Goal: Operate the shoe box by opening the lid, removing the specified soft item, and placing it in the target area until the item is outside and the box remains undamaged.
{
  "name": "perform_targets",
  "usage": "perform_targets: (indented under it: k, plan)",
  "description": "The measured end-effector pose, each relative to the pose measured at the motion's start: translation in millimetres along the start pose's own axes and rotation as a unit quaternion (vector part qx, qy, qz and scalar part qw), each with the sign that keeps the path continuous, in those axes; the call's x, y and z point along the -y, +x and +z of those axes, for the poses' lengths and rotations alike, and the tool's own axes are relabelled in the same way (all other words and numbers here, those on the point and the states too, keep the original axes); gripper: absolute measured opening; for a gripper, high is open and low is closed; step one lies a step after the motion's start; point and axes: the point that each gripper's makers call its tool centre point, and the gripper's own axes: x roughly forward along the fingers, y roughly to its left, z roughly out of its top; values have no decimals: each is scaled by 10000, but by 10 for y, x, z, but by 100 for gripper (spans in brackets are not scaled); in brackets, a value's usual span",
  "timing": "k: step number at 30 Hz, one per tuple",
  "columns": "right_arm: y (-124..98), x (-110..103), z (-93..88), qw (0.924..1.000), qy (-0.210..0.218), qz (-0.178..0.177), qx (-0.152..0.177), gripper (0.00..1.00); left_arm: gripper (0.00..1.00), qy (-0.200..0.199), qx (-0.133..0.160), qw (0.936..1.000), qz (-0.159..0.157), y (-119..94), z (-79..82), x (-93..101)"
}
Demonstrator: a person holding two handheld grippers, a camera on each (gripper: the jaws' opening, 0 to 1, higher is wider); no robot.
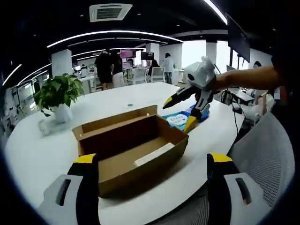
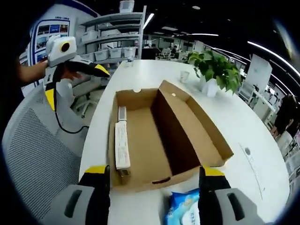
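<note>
Brown cardboard makes up the box (image 1: 131, 150), which sits open on the white table (image 1: 42, 154) with its lid (image 1: 115, 123) folded back and standing up along the far side in the left gripper view. Inside, a flat white strip (image 2: 122, 145) lies along one long wall on the box floor, with a small dark piece at its end; what either is cannot be made out.

The soft item, a blue and white pack (image 2: 185, 208), is outside the box. In the right gripper view it lies flat on the table just beside the box's short end, between the right gripper's (image 2: 154, 176) jaws. Those jaws stand wide apart, with the pack low between them and not visibly touched by either.

In the left gripper view the pack (image 1: 178, 119) shows just past the far corner of the box, and the right gripper (image 1: 187, 110), held by a person's arm (image 1: 248, 77), hangs over it with its yellow-tipped jaws spread.

The left gripper's (image 1: 152, 161) jaws are also apart and hold nothing; they frame the near side of the box from off the table edge, above a grey mesh chair (image 1: 262, 154).

A potted plant (image 1: 58, 96) stands on the table, well apart from the box. People stand in the office behind.
</note>
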Motion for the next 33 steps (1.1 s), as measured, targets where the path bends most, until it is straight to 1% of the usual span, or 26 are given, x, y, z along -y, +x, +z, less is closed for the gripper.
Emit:
perform_targets:
  k: [3,5,8,11,15,18,20,24,29,30,33]
  plan:
    - [109,-12,23,9997,-197,127,-75,74,100,-76,34,10000,2,0,-10,12]
    - [159,-15,27,9994,-257,178,-122,72,100,-101,77,9999,29,-6,-6,11]
    - [235,-40,39,9986,-373,312,-185,71,100,-190,293,9994,25,-21,47,30]
    - [326,-64,25,9975,-424,495,-256,70,100,-212,380,9990,27,-23,60,42]
    - [407,-114,8,9959,-476,700,-307,71,100,-170,389,9991,98,-21,55,22]
    - [470,-169,12,9944,-515,872,-295,71,100,-152,449,9986,252,-39,67,-30]
    - [505,-179,21,9941,-485,931,-281,70,100,-134,471,9983,302,-47,80,-30]
    - [579,-191,16,9937,-377,1021,-279,69,100,-161,417,9986,285,-32,50,-20]
    - [666,-252,5,9921,-462,1123,-319,66,100,-204,381,9986,305,-22,40,-9]
    - [664,-264,22,9920,-443,1154,-271,66,100,-209,381,9986,315,-22,40,-12]
    - [680,-270,44,9923,-424,1143,-238,66,100,-323,390,9979,408,-29,11,-81]
